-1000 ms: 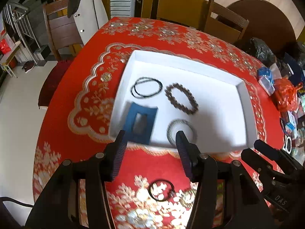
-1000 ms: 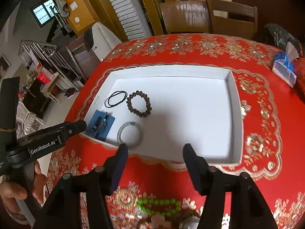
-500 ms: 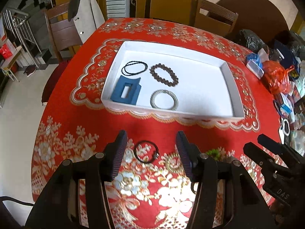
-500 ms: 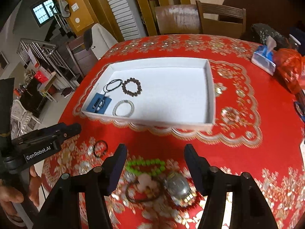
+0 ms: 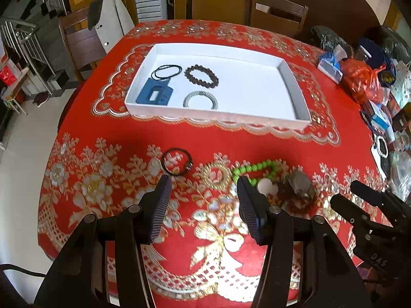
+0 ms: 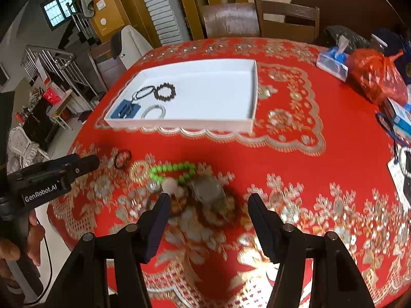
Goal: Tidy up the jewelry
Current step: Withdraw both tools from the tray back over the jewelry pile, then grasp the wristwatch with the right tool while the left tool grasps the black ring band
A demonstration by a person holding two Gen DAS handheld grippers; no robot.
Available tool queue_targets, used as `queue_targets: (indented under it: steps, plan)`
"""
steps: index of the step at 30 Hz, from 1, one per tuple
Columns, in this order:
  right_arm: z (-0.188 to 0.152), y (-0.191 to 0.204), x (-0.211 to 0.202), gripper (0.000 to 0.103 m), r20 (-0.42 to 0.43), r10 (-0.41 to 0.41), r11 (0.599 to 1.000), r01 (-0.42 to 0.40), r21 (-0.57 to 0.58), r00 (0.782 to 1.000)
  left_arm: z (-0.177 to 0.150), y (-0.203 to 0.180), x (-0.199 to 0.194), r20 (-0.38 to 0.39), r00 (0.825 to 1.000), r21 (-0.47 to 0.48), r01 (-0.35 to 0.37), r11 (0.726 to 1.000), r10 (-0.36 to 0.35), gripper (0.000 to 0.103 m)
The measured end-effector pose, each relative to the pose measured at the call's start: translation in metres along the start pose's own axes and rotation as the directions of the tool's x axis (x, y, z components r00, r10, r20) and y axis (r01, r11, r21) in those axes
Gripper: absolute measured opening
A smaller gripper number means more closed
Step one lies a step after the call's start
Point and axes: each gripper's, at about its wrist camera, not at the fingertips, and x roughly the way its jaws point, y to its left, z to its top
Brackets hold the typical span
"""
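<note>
- the worktop (image 5: 257,141) is round and covered in a red cloth with gold and white flowers; a chair (image 5: 84,41) with a pale jacket over its back stands at its far left.
- the white tray (image 5: 292,82) sits on the far half of the worktop, with four pieces grouped in its left end.
- in the tray's near left corner lies the blue card (image 5: 154,95); just behind it, far left, the thin black cord loop (image 5: 166,71).
- right of the loop lies the dark beaded bracelet (image 5: 202,76), and near of that the silver bangle (image 5: 201,99), close to the tray's near wall.
- outside the tray, on the near cloth, the black ring bracelet (image 5: 176,161) lies alone, just beyond the left finger of the left hand-held gripper (image 5: 203,202).
- the left hand-held gripper is released, jaws wide apart over bare cloth, nothing between them.
- right of the black ring lies the green beaded bracelet (image 6: 173,170), touching a small heap: a pale round piece (image 6: 169,186), a grey lumpy object (image 6: 208,188) and some dark strands too blurred to name.
- the right hand-held gripper (image 6: 208,210) is released too, jaws spread, with the heap showing between and just beyond its fingertips; no pad touches it.
- a hand (image 6: 15,249) grips the left tool's handle at the left edge of the right wrist view.
- along the far right edge of the worktop sit a tissue pack (image 6: 332,63), a red plastic bag (image 6: 377,77) and other clutter.
</note>
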Motion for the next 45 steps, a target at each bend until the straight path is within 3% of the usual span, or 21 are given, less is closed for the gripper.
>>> queue_targets:
  steps: [11, 18, 30, 37, 38, 39, 41, 45]
  plan:
    - [-0.036, -0.024, 0.000, 0.060, -0.035, -0.008, 0.999, 0.010, 0.041, 0.999, -0.029, -0.002, 0.008, -0.061, 0.998, -0.008, 0.033, 0.999, -0.033, 0.053]
    - [-0.027, -0.029, 0.013, 0.060, -0.025, 0.041, 0.998, -0.040, 0.048, 0.999, -0.041, 0.000, 0.027, -0.126, 0.989, -0.021, 0.076, 0.997, -0.078, 0.053]
    - [0.003, -0.005, 0.069, 0.060, -0.075, 0.040, 0.988, -0.051, -0.143, 0.996, -0.041, 0.028, 0.041, -0.157, 0.984, -0.085, 0.072, 0.994, -0.085, 0.053]
    - [0.011, 0.000, 0.086, 0.060, -0.090, 0.035, 0.979, -0.052, -0.195, 0.995, -0.037, 0.038, 0.050, -0.178, 0.977, -0.102, 0.098, 0.990, -0.115, 0.053]
    - [0.012, -0.001, 0.087, 0.059, -0.091, 0.035, 0.979, -0.052, -0.195, 0.995, -0.036, 0.038, 0.051, -0.181, 0.976, -0.102, 0.102, 0.990, -0.119, 0.053]
    - [0.013, -0.001, 0.088, 0.049, -0.091, 0.041, 0.979, -0.058, -0.193, 0.995, -0.035, 0.038, 0.053, -0.184, 0.975, -0.104, 0.110, 0.988, -0.128, 0.053]
    - [0.015, -0.002, 0.088, 0.038, -0.089, 0.066, 0.980, -0.081, -0.183, 0.994, -0.032, 0.038, 0.056, -0.189, 0.972, -0.109, 0.122, 0.986, -0.141, 0.053]
    - [0.015, -0.002, 0.083, 0.036, -0.081, 0.082, 0.981, -0.095, -0.170, 0.993, -0.022, 0.046, 0.062, -0.188, 0.973, -0.145, 0.107, 0.984, -0.134, 0.053]
